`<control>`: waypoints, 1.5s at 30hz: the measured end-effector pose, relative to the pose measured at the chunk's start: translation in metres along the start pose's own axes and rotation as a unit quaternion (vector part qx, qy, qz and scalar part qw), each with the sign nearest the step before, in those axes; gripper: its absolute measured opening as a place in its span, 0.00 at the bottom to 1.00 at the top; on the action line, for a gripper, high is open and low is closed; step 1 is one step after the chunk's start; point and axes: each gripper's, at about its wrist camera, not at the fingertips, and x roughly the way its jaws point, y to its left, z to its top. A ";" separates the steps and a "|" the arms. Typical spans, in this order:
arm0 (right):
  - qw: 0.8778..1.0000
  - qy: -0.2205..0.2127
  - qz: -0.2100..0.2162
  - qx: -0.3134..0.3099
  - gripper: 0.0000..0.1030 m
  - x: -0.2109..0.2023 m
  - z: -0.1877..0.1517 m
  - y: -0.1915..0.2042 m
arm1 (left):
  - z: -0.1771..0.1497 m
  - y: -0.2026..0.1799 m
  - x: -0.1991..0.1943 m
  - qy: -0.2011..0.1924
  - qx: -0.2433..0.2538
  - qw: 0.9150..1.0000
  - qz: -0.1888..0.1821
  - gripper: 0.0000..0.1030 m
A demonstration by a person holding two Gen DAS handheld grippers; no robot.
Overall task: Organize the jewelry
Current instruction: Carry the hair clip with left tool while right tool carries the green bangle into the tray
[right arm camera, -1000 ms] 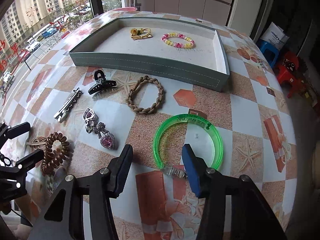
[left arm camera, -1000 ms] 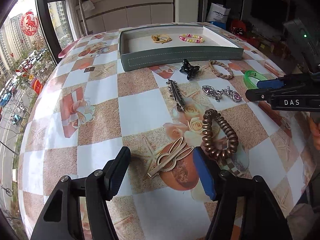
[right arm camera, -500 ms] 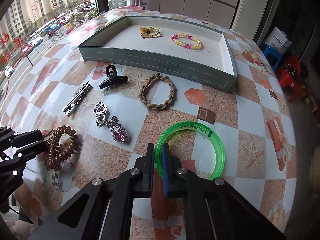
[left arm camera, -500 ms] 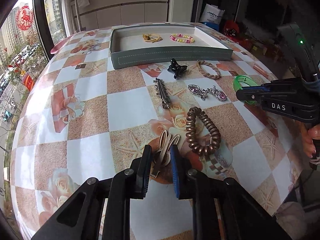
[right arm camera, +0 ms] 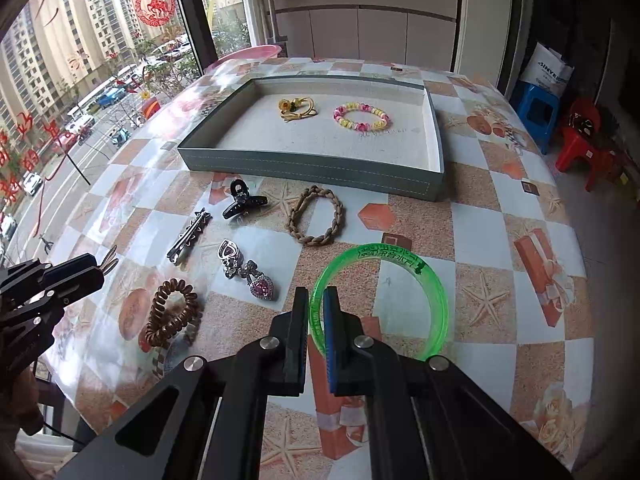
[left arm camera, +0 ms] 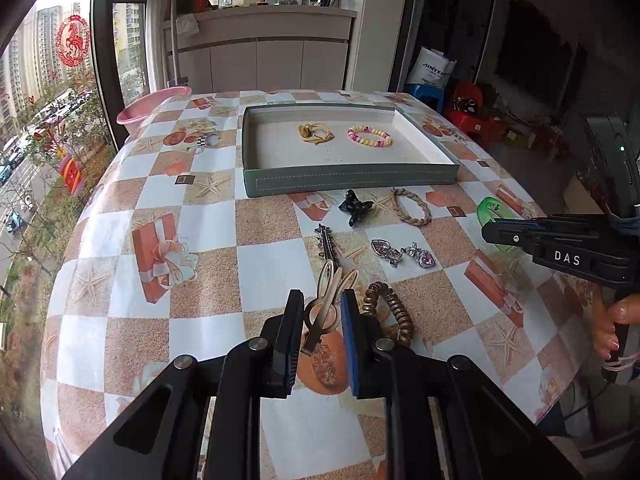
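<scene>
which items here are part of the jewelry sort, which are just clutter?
Job:
- gold looped hair clip, in left gripper
- green translucent bangle, in right gripper
- grey-green tray
- brown spiral hair tie
- braided tan bracelet
- black claw clip

Clutter:
- pink basin
- blue stool

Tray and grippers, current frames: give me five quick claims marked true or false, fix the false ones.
1. The grey tray holds two items. True: a yellow hair tie and a pastel beaded bracelet.
2. The right gripper is shut on the green bangle. True.
3. The left gripper holds the brown spiral hair tie. False: it is shut on the beige hair clip; the spiral tie lies on the table beside it.
4. The black claw clip is inside the tray. False: it sits on the table in front of it.
5. The braided tan bracelet is on the table. True.
</scene>
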 end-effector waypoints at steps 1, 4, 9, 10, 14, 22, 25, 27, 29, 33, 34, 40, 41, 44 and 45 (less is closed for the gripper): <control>1.000 -0.003 0.003 0.002 0.07 -0.003 0.002 -0.001 | 0.004 0.000 -0.002 -0.004 -0.003 1.000 0.001 0.31; 1.000 -0.014 0.014 0.010 0.08 -0.013 0.009 -0.004 | 0.017 0.001 -0.008 -0.014 -0.017 1.000 -0.003 0.31; 0.999 -0.030 0.026 0.018 0.08 -0.027 0.025 -0.010 | 0.044 0.002 -0.015 -0.035 -0.034 0.999 -0.007 0.31; 0.999 -0.033 0.027 0.018 0.07 -0.029 0.029 -0.011 | 0.050 0.002 -0.016 -0.042 -0.033 0.999 -0.004 0.31; 0.998 -0.047 0.031 0.019 0.08 -0.035 0.050 -0.017 | 0.079 0.003 -0.018 -0.057 -0.028 0.998 -0.003 0.31; 0.997 -0.057 0.046 0.026 0.07 -0.028 0.109 -0.033 | 0.137 0.001 -0.003 -0.072 -0.019 0.997 -0.006 0.31; 0.996 -0.057 0.054 0.035 0.07 -0.019 0.135 -0.040 | 0.159 0.004 0.016 -0.066 -0.029 0.997 -0.010 0.31; 0.996 -0.058 0.059 0.041 0.07 -0.011 0.152 -0.044 | 0.173 0.007 0.031 -0.065 -0.034 0.997 -0.005 0.31; 0.995 -0.055 0.065 0.048 0.07 -0.001 0.167 -0.048 | 0.186 0.009 0.050 -0.061 -0.038 0.997 0.002 0.31; 0.994 -0.047 0.071 0.063 0.07 0.027 0.190 -0.056 | 0.205 0.012 0.092 -0.041 -0.045 0.998 0.012 0.31; 0.994 -0.044 0.072 0.065 0.07 0.035 0.194 -0.057 | 0.209 0.012 0.103 -0.038 -0.044 0.998 0.016 0.31; 0.994 -0.016 0.073 0.081 0.07 0.091 0.200 -0.066 | 0.216 0.012 0.161 -0.010 -0.034 0.999 0.039 0.31; 0.994 -0.010 0.074 0.082 0.07 0.100 0.200 -0.067 | 0.216 0.012 0.169 -0.004 -0.035 0.999 0.040 0.31; 0.993 0.005 0.075 0.088 0.07 0.124 0.198 -0.071 | 0.213 0.014 0.188 0.011 -0.033 0.998 0.047 0.31; 0.993 0.009 0.076 0.090 0.07 0.130 0.198 -0.072 | 0.212 0.015 0.194 0.015 -0.032 0.998 0.050 0.31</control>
